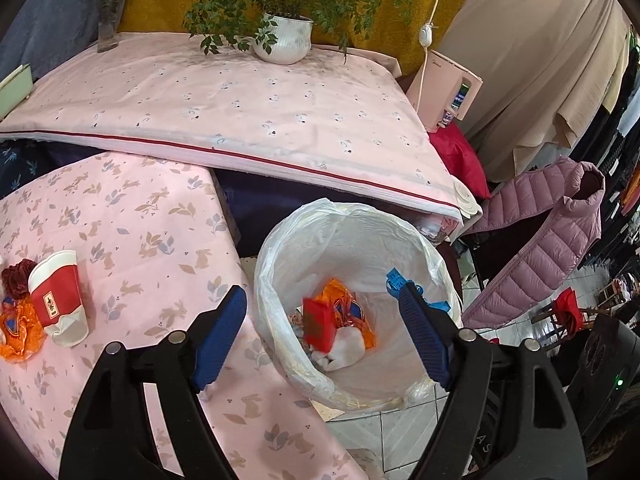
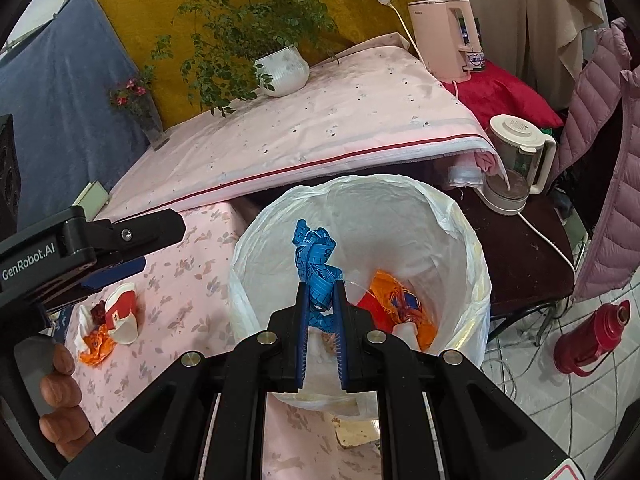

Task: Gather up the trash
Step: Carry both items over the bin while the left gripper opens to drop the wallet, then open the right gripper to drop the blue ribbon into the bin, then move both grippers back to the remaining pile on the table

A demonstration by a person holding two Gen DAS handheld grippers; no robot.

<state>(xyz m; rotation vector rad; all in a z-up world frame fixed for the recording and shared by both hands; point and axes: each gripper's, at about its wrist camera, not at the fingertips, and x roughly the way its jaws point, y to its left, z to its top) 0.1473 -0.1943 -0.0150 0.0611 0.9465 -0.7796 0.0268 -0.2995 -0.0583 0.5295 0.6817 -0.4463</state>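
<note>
Down beside the pink tablecloth (image 1: 132,216), one white-lined trash bin (image 2: 460,240) holds a red-and-white paper cup (image 1: 320,326) and an orange wrapper (image 2: 384,284), half buried. On the cloth lie another crushed cup (image 1: 60,296) and orange wrapper (image 1: 18,332), partly cut off. The left gripper (image 1: 320,328) stands spread, empty. The right gripper (image 2: 322,300) pinches a crumpled blue measuring tape (image 2: 314,256) over the bin.

Crumpled blue tape measure (image 2: 316,268) hangs over the white-lined bin (image 2: 256,256), which holds red-orange wrappers (image 2: 394,302). Crushed red cup (image 1: 60,300) lies on the counter (image 1: 152,240).
</note>
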